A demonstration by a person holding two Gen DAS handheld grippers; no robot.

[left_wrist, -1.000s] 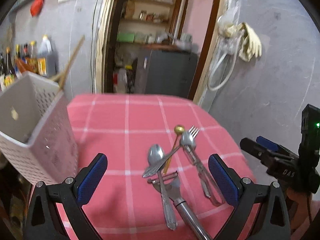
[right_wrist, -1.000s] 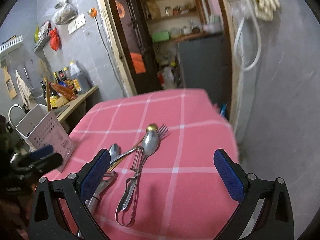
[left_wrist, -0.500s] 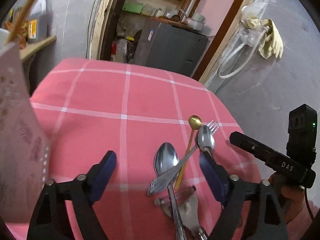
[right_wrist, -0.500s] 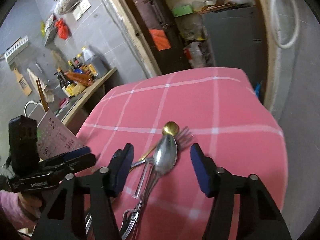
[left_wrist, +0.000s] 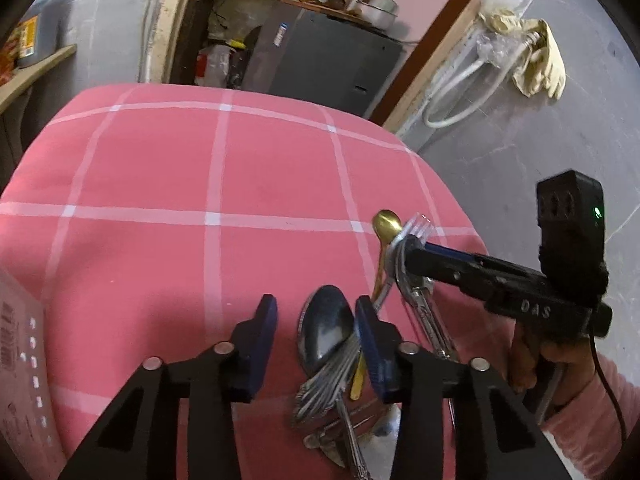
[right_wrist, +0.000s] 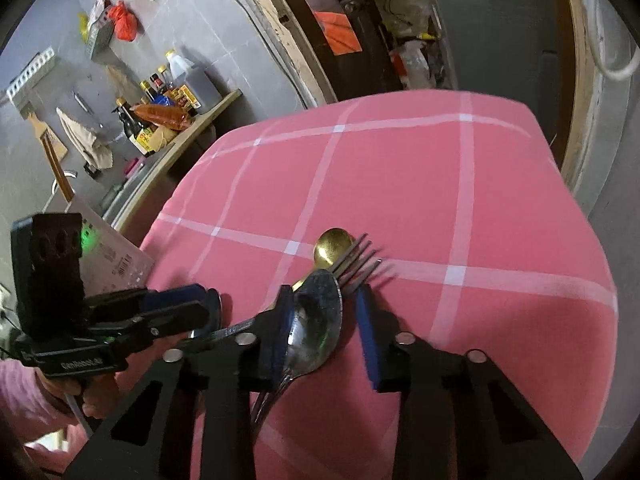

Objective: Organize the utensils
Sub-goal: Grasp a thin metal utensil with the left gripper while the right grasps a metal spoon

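the left gripper (left_wrist: 316, 332) has been closing its fingers around a dull steel spoon (left_wrist: 326, 328) on the pink checked worktop (left_wrist: 160, 184); only one side touches. the right gripper (right_wrist: 324, 320) has been closing around a shiny steel spoon (right_wrist: 316, 320), touching one side. both spoons point away, handles toward the hands.

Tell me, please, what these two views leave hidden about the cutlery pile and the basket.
- Spoon handle, right view: hidden behind the right tongs.
- Cutlery handles, left view: covered by the left tongs and cut off at the bottom edge.
- Basket, left view: cut off at the left edge.
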